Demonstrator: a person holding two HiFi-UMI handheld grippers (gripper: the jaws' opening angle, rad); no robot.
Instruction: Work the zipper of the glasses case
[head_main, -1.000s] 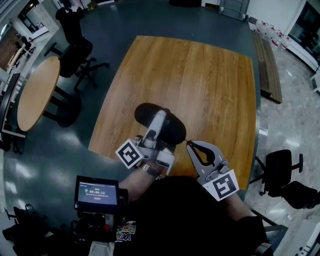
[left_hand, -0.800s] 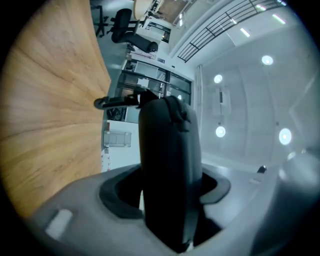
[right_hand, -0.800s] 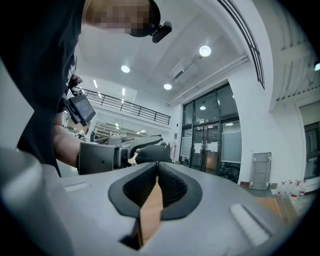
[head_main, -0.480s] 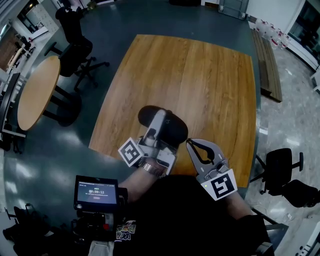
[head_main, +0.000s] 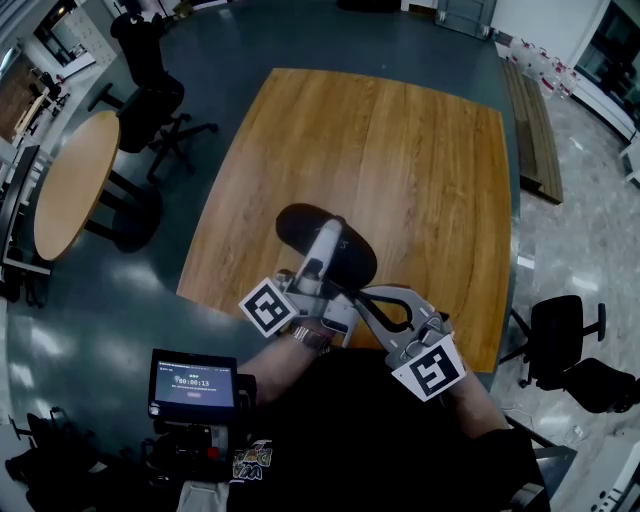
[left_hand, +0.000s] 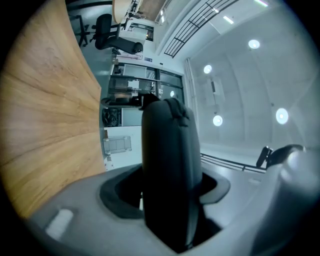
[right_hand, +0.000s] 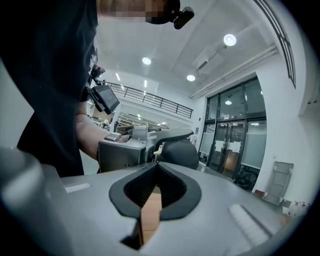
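Near the desk's (head_main: 400, 150) 6 o'clock edge, the left gripper (head_main: 324, 240) clamps the glasses case (head_main: 352, 258), while the right gripper (head_main: 347, 291), jaws pressed together, points at its 5 o'clock end.

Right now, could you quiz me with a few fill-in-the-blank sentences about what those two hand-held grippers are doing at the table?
1. The left gripper is clamped on a black ____.
2. The right gripper, with its tips at the near end of that object, has its jaws ____.
3. Both grippers are working above a ____ table.

Missing words: glasses case; shut; wooden.
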